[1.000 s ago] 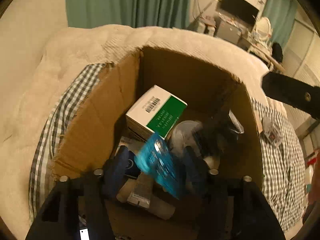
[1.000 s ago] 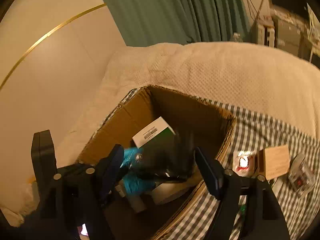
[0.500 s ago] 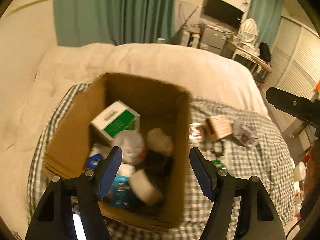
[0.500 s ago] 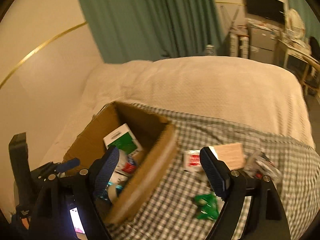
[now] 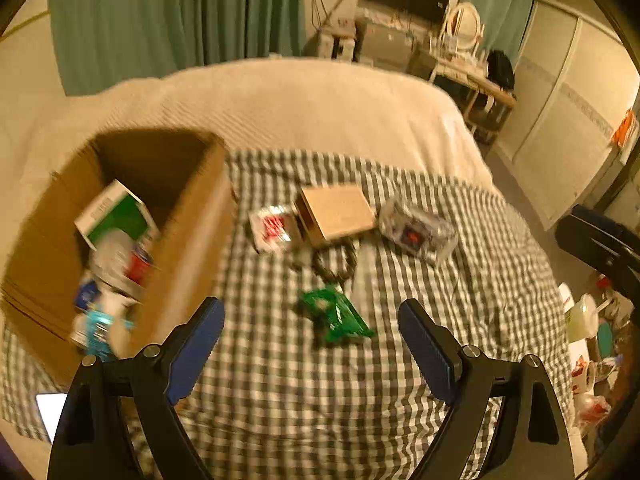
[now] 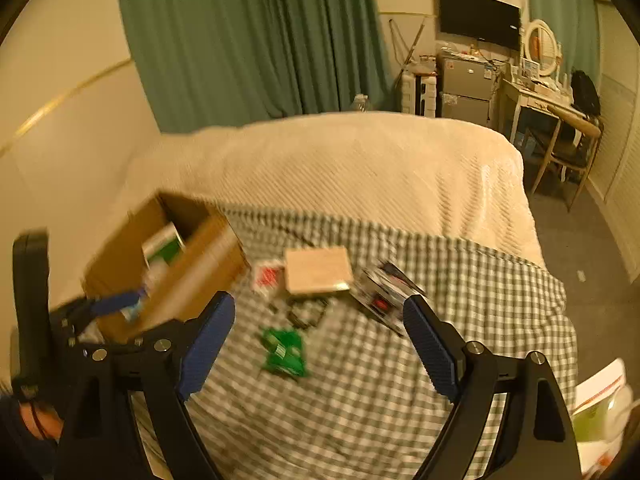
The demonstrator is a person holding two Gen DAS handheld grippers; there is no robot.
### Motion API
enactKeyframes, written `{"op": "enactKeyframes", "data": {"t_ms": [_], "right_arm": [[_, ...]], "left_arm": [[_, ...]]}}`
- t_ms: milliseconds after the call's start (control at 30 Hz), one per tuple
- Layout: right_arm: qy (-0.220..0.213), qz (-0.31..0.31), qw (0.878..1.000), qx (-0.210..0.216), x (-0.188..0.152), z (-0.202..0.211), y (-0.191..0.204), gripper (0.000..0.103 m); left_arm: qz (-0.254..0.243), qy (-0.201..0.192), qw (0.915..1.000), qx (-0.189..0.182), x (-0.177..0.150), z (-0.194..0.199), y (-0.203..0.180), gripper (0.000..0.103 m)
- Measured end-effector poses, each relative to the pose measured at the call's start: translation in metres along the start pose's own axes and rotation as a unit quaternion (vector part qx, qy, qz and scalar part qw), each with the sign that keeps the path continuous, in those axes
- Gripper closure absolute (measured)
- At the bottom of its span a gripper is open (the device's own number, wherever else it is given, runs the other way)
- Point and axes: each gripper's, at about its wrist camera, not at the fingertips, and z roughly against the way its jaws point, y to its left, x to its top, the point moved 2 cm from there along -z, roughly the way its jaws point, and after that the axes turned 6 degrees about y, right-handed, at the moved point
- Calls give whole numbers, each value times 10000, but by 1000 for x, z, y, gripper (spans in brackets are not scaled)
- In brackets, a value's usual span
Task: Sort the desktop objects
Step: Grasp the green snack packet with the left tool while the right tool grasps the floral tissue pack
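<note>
Now both grippers, left gripper (image 5: pixel 310 324) and right gripper (image 6: pixel 318 320), are out of the cardboard box (image 5: pixel 192 240), jaws opening and empty, above the green packet (image 5: pixel 336 316), its long axis running ten to four o'clock.

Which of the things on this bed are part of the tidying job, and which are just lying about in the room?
Part of the job:
- cardboard box, already holding items
- green packet
- small tan box
- red and white packet
- clear plastic case
- dark looped item, too blurred to name

Just lying about:
- checked cloth
- cream blanket
- green curtain
- television
</note>
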Motion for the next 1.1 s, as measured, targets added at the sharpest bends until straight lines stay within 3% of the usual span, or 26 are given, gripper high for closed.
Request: {"op": "enactKeyframes", "data": {"t_ms": [333,567,800,933,1000,1067,1100], "right_arm": [[565,755,9947,-406,-42,-69,-56,17],[849,857,9918,-424,-43,-132,-72,17],[1022,859,9901,-433,-37,-180,-80,17],[1046,778,9906,-421,-30,-202,-86,17],[1069,713,9908,-419,-27,-213,-89,17],[1081,754,9903,-439,-25,-221,-88,17],[1091,785,9899,-459,-24,-224,-87,17]], "left_arm": [[221,633,9975,214,-21,-111,-14,12],[406,797,9959,117,-16,-150,-4,12],[26,771,9969,128,-17,-169,-7,12],[-384,584,9973,217,-19,-169,-9,25],[-464,553,9973,152,-20,-168,-7,37],[-571,502,9970,116,-21,-166,-5,60],[-610,513,9968,61,-20,-166,-3,62]]}}
